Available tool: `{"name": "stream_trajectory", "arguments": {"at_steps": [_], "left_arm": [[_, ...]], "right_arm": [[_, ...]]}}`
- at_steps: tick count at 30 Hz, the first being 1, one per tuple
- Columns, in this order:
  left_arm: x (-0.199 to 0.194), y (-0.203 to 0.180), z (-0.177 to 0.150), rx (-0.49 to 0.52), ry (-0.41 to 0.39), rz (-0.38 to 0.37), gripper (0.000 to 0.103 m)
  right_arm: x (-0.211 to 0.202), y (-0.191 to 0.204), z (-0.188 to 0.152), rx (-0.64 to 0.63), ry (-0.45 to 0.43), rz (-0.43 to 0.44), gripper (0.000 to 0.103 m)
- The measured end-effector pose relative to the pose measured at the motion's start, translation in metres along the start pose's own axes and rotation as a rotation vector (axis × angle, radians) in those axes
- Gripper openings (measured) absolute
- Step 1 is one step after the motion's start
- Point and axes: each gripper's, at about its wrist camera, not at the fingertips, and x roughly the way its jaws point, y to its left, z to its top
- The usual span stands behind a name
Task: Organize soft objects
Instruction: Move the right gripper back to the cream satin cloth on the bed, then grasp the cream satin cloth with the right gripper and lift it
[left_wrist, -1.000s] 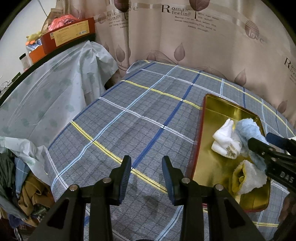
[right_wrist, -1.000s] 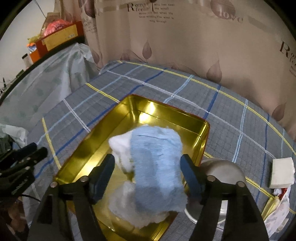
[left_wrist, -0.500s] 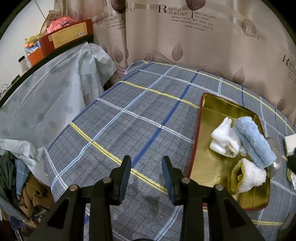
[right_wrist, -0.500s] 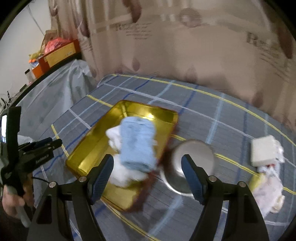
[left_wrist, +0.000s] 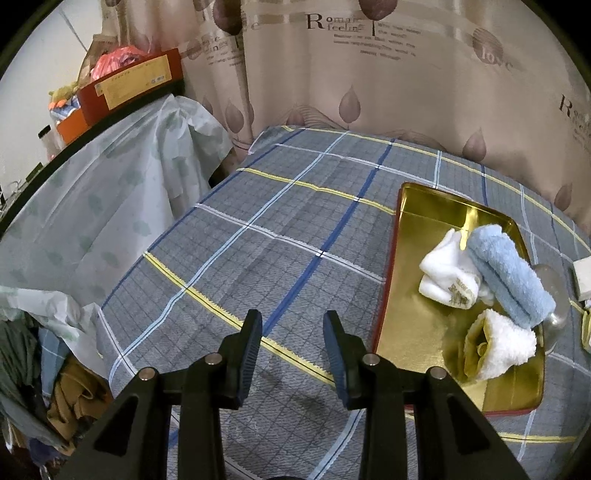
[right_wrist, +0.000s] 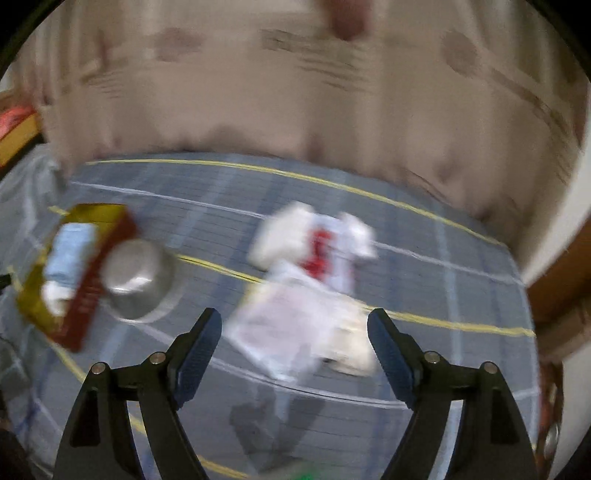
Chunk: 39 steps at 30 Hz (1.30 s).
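A gold tray (left_wrist: 417, 229) with a red rim lies on the plaid cloth at the right. In it are a rolled light blue towel (left_wrist: 506, 273), a white sock (left_wrist: 448, 271) and a white fluffy roll with a yellow inside (left_wrist: 498, 345). My left gripper (left_wrist: 291, 347) is open and empty above the cloth, left of the tray. My right gripper (right_wrist: 293, 347) is open and empty above a blurred pile of white soft items with a red patch (right_wrist: 314, 258). The tray (right_wrist: 86, 295) and the blue towel (right_wrist: 68, 251) show blurred at the left of the right wrist view.
A metal bowl (right_wrist: 136, 277) sits right beside the tray. The curtain (left_wrist: 369, 92) hangs behind the table. A covered shelf (left_wrist: 92, 192) with boxes stands at the left, and clothes (left_wrist: 33, 369) are piled below the table's left edge.
My right gripper let go of the blue towel into the tray, pulled back and swung right to the white pile. My left gripper has barely moved.
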Motion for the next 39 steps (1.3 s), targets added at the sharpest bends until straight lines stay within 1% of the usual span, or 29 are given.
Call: {"name": "stream_trajectory", "arguments": {"at_steps": [3, 7, 9, 12, 15, 18, 20, 22, 23, 24, 25, 26, 28, 30, 34, 39], "left_arm": [[0.0, -0.003, -0.001, 0.011, 0.002, -0.004, 0.035], [-0.002, -0.006, -0.003, 0.016, -0.001, -0.007, 0.035], [-0.004, -0.008, -0.005, 0.024, -0.006, -0.008, 0.035], [-0.008, -0.013, -0.007, 0.042, -0.013, -0.001, 0.035], [-0.012, -0.02, -0.008, 0.068, -0.015, 0.014, 0.035], [-0.02, -0.029, -0.008, 0.093, -0.025, 0.013, 0.035], [-0.026, -0.035, -0.008, 0.112, -0.035, 0.004, 0.035], [-0.034, -0.045, -0.007, 0.135, -0.047, -0.009, 0.035], [-0.037, -0.049, -0.007, 0.145, -0.051, -0.014, 0.035], [-0.04, -0.054, -0.006, 0.154, -0.056, -0.021, 0.035], [-0.043, -0.059, -0.006, 0.162, -0.059, -0.03, 0.035], [-0.046, -0.066, -0.006, 0.175, -0.062, -0.046, 0.035], [-0.049, -0.076, -0.005, 0.191, -0.062, -0.063, 0.035], [-0.053, -0.09, -0.006, 0.213, -0.061, -0.093, 0.035], [-0.058, -0.115, -0.007, 0.256, -0.065, -0.142, 0.035], [-0.063, -0.15, -0.012, 0.318, -0.063, -0.206, 0.035]], "right_arm": [[0.018, -0.033, -0.011, 0.037, 0.049, -0.034, 0.079], [0.046, -0.054, -0.024, 0.038, 0.109, -0.027, 0.078], [0.061, -0.058, -0.028, 0.017, 0.134, -0.033, 0.078], [0.079, -0.066, -0.031, 0.026, 0.155, -0.025, 0.078], [0.093, -0.066, -0.028, 0.033, 0.159, 0.028, 0.078], [0.105, -0.06, -0.024, 0.011, 0.161, 0.033, 0.078], [0.113, -0.057, -0.023, 0.002, 0.167, 0.052, 0.077], [0.118, -0.052, -0.022, 0.002, 0.17, 0.087, 0.068], [0.12, -0.05, -0.021, 0.001, 0.165, 0.114, 0.066], [0.121, -0.047, -0.02, 0.0, 0.162, 0.137, 0.06], [0.122, -0.045, -0.018, -0.003, 0.158, 0.153, 0.052], [0.121, -0.042, -0.017, -0.008, 0.151, 0.164, 0.048], [0.12, -0.034, -0.017, -0.027, 0.149, 0.193, 0.032], [0.117, -0.028, -0.019, -0.043, 0.144, 0.219, 0.023], [0.108, -0.018, -0.023, -0.076, 0.133, 0.29, 0.019], [0.091, -0.014, -0.03, -0.11, 0.114, 0.332, 0.018]]}}
